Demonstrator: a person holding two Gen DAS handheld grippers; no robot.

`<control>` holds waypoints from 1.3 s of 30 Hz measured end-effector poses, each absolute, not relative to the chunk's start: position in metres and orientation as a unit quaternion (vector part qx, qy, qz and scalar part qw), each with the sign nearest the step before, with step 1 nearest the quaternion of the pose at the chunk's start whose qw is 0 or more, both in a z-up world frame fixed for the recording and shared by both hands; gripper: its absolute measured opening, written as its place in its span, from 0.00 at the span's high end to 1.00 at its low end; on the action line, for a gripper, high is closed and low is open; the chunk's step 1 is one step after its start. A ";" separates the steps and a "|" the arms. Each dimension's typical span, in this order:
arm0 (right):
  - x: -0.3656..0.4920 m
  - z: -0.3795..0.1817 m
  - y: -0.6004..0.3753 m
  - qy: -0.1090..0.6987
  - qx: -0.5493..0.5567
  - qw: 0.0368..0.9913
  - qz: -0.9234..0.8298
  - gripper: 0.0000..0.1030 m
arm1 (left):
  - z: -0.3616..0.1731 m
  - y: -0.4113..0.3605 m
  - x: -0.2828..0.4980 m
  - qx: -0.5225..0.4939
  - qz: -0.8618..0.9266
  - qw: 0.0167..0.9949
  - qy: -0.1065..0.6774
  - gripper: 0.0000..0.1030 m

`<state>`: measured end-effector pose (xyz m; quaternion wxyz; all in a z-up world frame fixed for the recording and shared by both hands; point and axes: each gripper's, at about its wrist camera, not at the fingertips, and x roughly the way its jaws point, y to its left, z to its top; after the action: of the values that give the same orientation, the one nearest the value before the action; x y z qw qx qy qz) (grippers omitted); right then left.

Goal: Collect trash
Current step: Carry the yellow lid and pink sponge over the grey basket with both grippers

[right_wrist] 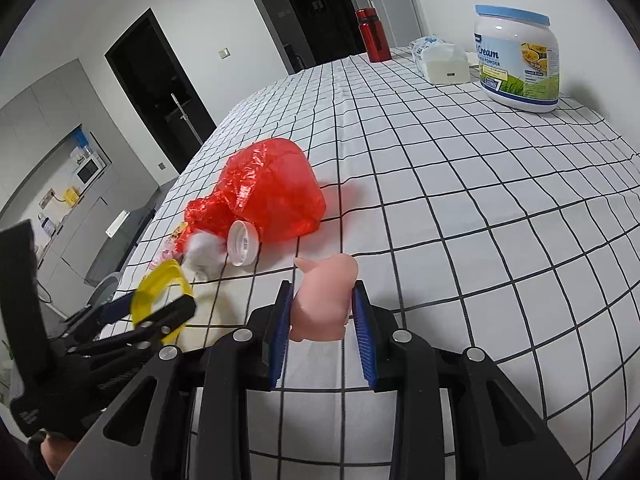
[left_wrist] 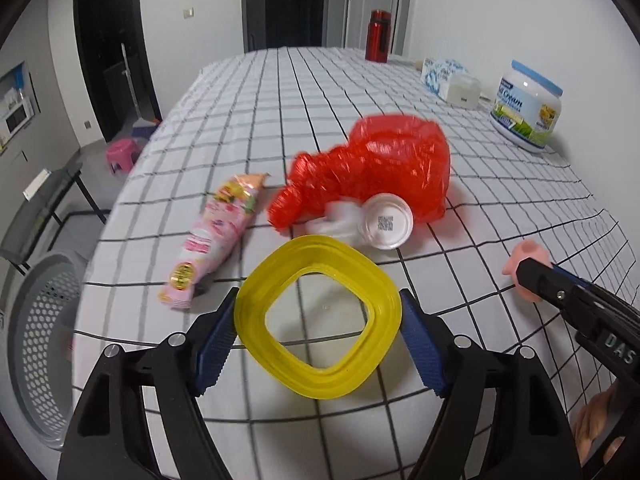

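Observation:
My left gripper is shut on a yellow squarish plastic ring, its blue pads pressing both sides just above the checked tablecloth. Beyond it lie a white cap, crumpled white paper, a red plastic bag and a pink snack wrapper. My right gripper is shut on a pink pig toy; it also shows at the right in the left wrist view, right gripper. A grey perforated basket stands on the floor off the table's left edge.
A milk powder jar, a tissue pack and a red bottle stand along the far right of the table. A pink stool and a dark side table are on the floor to the left.

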<state>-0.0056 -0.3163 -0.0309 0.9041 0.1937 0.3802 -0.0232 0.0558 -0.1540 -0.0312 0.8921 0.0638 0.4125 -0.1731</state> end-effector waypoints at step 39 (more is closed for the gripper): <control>0.030 0.014 -0.160 0.387 0.119 0.911 0.074 0.72 | 0.025 0.029 0.049 -0.002 -0.076 0.943 0.324 0.28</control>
<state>0.0305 -0.1598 0.0138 0.9114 0.1187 0.3871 0.0741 0.0490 0.0288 0.0245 0.9431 -0.0020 0.3237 -0.0765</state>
